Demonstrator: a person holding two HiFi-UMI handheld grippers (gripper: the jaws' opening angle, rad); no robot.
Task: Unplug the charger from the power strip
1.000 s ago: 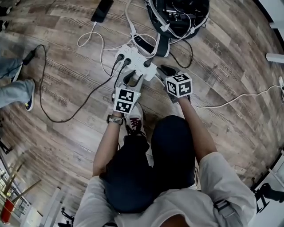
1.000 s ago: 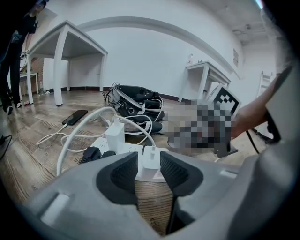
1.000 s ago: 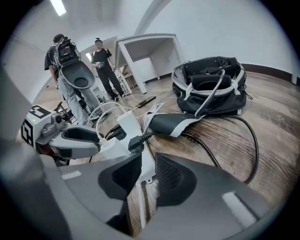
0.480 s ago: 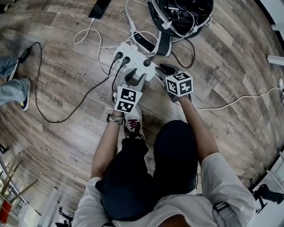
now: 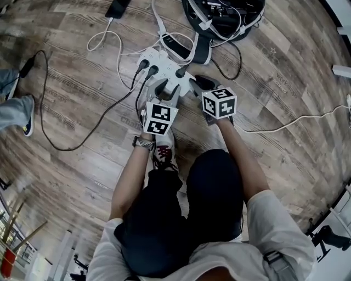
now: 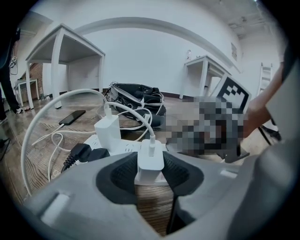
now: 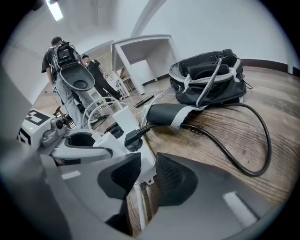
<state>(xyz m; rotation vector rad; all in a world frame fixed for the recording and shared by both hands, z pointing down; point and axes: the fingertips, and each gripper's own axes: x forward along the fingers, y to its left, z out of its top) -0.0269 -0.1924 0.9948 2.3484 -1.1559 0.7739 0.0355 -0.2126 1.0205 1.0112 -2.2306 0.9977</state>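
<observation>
A white power strip [image 5: 159,61] lies on the wood floor, with black plugs and white chargers in it. In the left gripper view a small white charger [image 6: 151,157] stands plugged in the strip [image 6: 117,147], a white cable rising from its top. My left gripper [image 6: 150,168] [image 5: 166,89] is around it, both pads against its sides. My right gripper [image 7: 148,171] [image 5: 193,83] is at the strip's near end [image 7: 140,159]. Its jaws are narrowly apart, with the strip's white cord running between them and nothing gripped.
A taller white charger [image 6: 108,131] and black plugs [image 6: 77,152] sit further along the strip. A phone [image 5: 117,8] lies on a cable. A black bag [image 5: 225,13] and a thick black cable [image 7: 234,140] lie behind. People [image 7: 65,61] and white tables stand around.
The left gripper has sunk a little closer onto the strip's charger. The right gripper has stayed at the strip's end.
</observation>
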